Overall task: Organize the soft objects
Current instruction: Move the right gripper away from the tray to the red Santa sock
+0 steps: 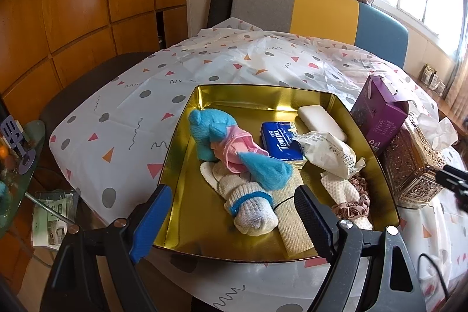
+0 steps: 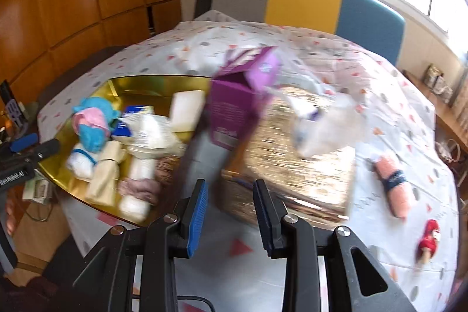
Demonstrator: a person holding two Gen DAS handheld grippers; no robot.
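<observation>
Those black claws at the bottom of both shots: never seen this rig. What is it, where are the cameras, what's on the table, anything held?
No robot arm here: a person carries a two-finger gripper in each hand, each with a fisheye camera looking along its fingers.

The sharp picture is from the left gripper, open and empty above a gold tray of soft things: rolled socks, a blue and pink cloth, a Tempo tissue pack, scrunchies.

The blurred picture is from the right gripper, narrower, nothing between its fingers. It faces a purple box and gold tissue box. A pink roll and red toy lie loose on the tablecloth.
</observation>
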